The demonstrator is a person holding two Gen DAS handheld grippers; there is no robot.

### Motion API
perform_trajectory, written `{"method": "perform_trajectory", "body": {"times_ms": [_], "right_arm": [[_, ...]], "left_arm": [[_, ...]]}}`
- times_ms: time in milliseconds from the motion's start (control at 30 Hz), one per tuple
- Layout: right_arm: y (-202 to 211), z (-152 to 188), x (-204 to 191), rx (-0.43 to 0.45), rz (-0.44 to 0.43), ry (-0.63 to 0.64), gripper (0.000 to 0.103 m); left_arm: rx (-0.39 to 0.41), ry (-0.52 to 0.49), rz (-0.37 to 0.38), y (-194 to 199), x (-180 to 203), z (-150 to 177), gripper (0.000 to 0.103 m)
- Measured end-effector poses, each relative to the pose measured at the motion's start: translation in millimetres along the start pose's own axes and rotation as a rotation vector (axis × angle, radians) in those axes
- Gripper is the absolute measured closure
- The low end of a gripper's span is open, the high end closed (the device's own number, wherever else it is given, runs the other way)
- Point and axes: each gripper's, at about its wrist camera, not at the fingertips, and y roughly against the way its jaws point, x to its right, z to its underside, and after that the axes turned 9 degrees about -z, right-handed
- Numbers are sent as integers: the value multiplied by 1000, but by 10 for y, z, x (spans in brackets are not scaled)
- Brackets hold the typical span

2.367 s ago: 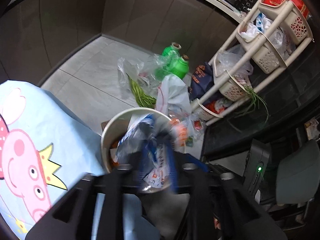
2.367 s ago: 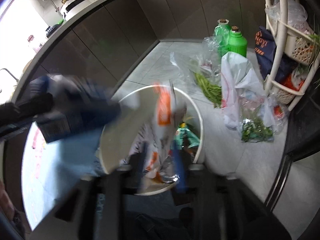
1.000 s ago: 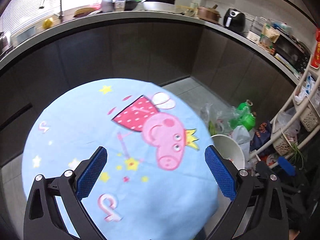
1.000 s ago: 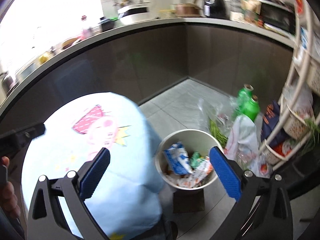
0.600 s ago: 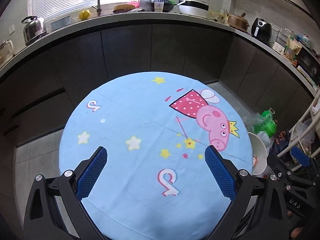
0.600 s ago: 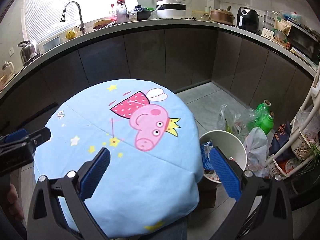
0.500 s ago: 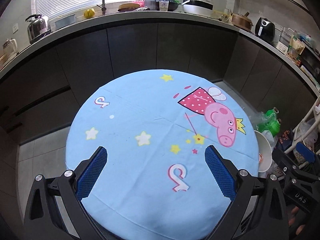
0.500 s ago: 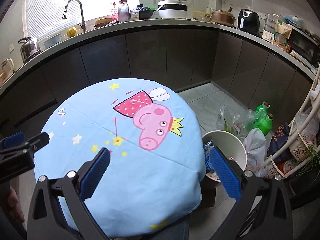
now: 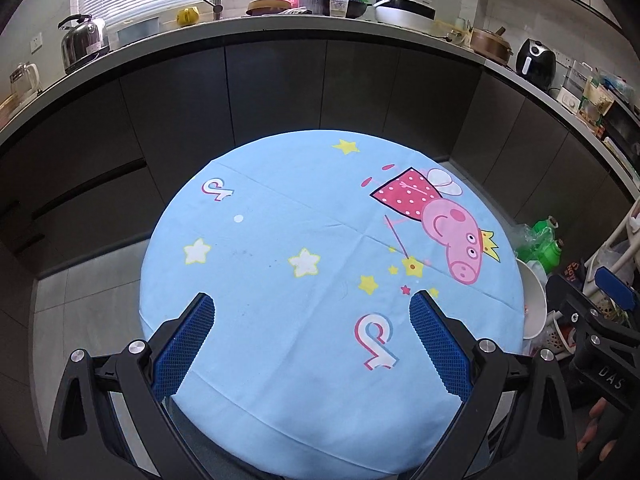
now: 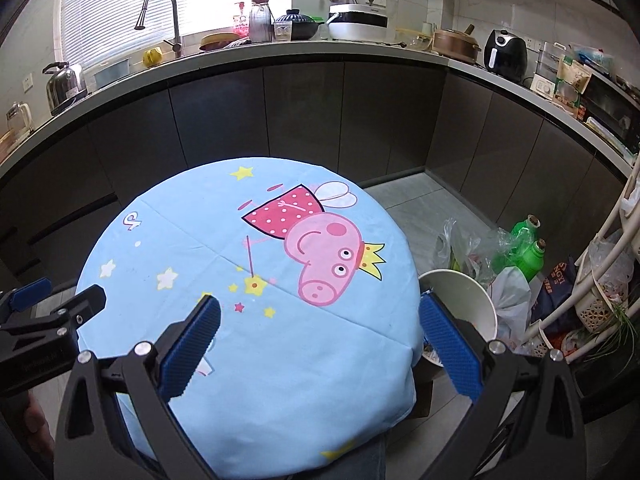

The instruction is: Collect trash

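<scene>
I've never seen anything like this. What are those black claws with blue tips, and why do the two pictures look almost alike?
They are two hand-held grippers, one in each of a person's hands, each with a camera looking along its fingers. One picture comes from the left gripper, the other from the right gripper. Both are open and hold nothing. Below them is a round table with a blue cartoon cloth, nothing lying on it. Beside it on the floor stands a white bin with some trash inside.
</scene>
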Motion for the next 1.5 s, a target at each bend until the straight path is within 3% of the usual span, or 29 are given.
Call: {"method": "perform_trajectory", "body": {"times_ms": [1500], "right_arm": [[4,-3,-14,1,0,1,3]], "left_arm": [[-4,7,12,18,14,4,9]]}}
